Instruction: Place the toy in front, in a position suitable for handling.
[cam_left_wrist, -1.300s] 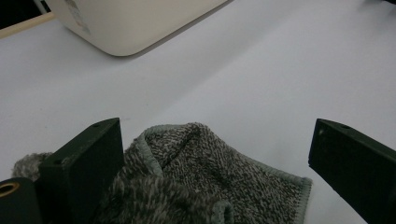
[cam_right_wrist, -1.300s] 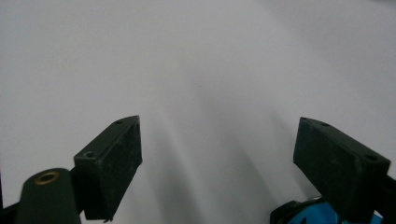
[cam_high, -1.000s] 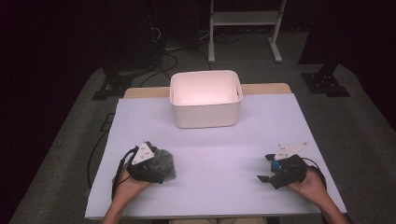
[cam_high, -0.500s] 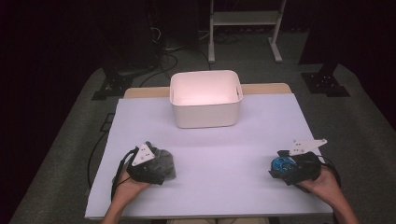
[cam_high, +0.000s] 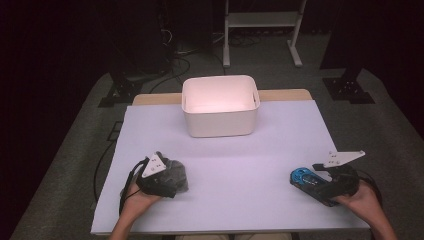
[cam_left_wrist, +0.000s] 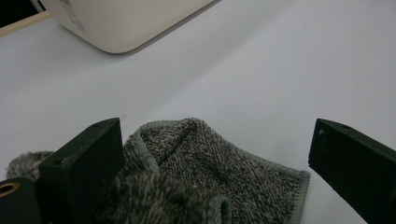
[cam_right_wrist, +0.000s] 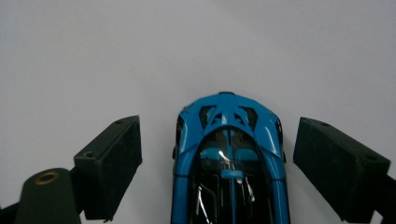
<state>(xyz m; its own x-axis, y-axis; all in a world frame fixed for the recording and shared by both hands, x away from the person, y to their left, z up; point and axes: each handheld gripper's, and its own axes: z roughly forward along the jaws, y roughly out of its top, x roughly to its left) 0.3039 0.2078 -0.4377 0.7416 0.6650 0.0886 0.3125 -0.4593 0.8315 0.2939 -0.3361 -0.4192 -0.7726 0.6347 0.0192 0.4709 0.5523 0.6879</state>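
At the near right corner of the white surface (cam_high: 240, 165), the right hand-held gripper (cam_high: 320, 182) has slid outward and toward the person over the last second, and it now sits right behind the blue toy car (cam_high: 303, 178). Its own camera shows the blue toy car (cam_right_wrist: 229, 158) lying between the two black jaws, which stand wide apart with a clear gap of bare surface on each side, so nothing is gripped yet. That shift reads as lining up for a pick: the jaws straddle the car lengthwise and would only need to close. On the near left, the left hand-held gripper (cam_high: 167, 177) has stayed put over the grey cloth (cam_high: 175, 172). From its camera the grey cloth (cam_left_wrist: 201, 172) lies crumpled on the surface between jaws that are likewise spread wide; the left jaw looks to be touching the pile, the right one is well clear. The white bin (cam_high: 220, 105) stands at the far middle, empty as far as can be seen, and is the likely place for both things.
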